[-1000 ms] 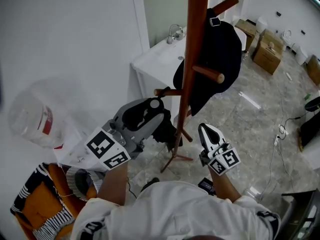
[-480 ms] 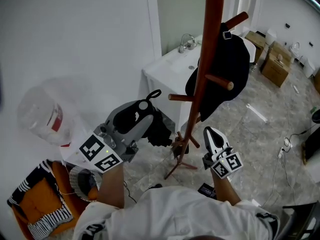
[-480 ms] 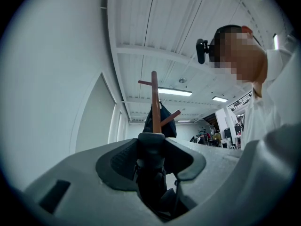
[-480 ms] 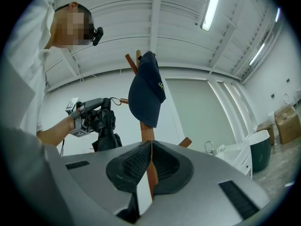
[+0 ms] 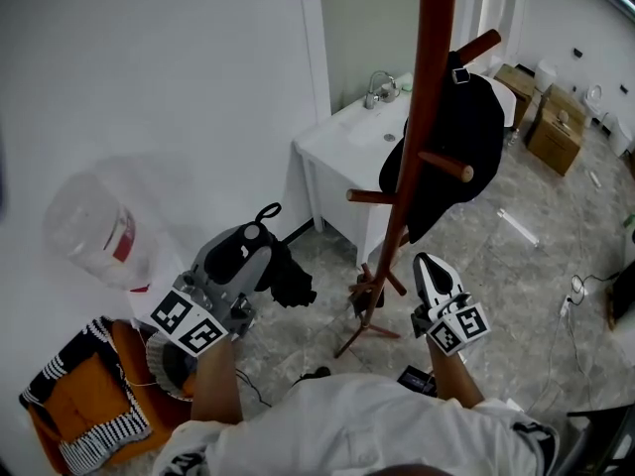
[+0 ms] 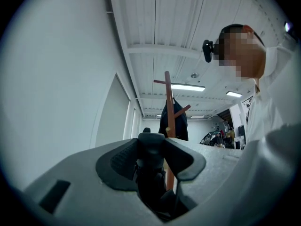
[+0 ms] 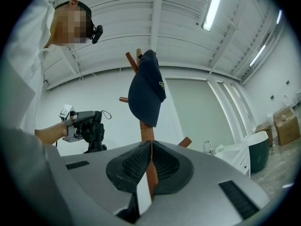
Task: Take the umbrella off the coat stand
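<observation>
A folded black umbrella (image 5: 290, 284) with a wrist loop sits in my left gripper (image 5: 260, 246), off the brown wooden coat stand (image 5: 429, 117) and to its left, above the floor. Its handle (image 6: 150, 166) fills the gap between the left jaws, which press on it. A dark cap (image 5: 454, 137) still hangs on a peg of the coat stand (image 6: 168, 108). My right gripper (image 5: 433, 278) hovers low beside the stand's pole, its pads (image 7: 141, 161) closed together with nothing in them. From the right gripper view, the umbrella (image 7: 95, 134) shows at the left, the cap (image 7: 146, 93) above.
A white sink cabinet (image 5: 342, 152) with a tap stands against the wall behind the stand. A clear plastic jug (image 5: 94, 231) and an orange striped cloth (image 5: 74, 410) are at the left. Cardboard boxes (image 5: 558, 132) stand on the marble floor at the far right.
My left gripper has carried the umbrella leftwards, away from the stand's peg and pole. The right gripper has stayed where it was.
</observation>
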`<state>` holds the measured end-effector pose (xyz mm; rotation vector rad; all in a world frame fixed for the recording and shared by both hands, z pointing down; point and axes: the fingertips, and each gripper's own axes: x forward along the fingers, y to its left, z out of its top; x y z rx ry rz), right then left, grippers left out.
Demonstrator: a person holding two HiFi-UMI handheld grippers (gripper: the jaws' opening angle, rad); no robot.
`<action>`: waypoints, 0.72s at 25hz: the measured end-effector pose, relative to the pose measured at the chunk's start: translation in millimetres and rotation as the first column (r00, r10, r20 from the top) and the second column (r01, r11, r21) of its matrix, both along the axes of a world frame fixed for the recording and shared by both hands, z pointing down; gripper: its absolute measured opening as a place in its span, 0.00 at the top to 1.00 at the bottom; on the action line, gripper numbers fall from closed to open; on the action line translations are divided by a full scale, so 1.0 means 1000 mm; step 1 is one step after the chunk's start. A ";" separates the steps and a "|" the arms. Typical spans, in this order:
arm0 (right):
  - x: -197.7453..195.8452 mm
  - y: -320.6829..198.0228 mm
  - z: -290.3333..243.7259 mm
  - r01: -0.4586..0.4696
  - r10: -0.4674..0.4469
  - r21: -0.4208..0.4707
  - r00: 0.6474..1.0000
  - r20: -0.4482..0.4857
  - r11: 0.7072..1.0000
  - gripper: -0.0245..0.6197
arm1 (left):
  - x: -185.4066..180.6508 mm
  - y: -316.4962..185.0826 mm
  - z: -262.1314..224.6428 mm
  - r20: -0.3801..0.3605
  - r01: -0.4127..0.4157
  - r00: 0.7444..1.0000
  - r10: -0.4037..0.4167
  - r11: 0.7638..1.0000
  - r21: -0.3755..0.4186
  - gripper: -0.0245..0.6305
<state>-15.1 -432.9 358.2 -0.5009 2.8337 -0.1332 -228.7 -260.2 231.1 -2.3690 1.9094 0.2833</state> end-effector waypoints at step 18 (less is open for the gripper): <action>0.042 0.007 0.030 -0.128 0.122 -0.048 0.986 -0.112 0.991 0.94 | 0.010 0.015 0.130 -0.098 0.037 0.994 -0.041 0.998 -0.045 0.67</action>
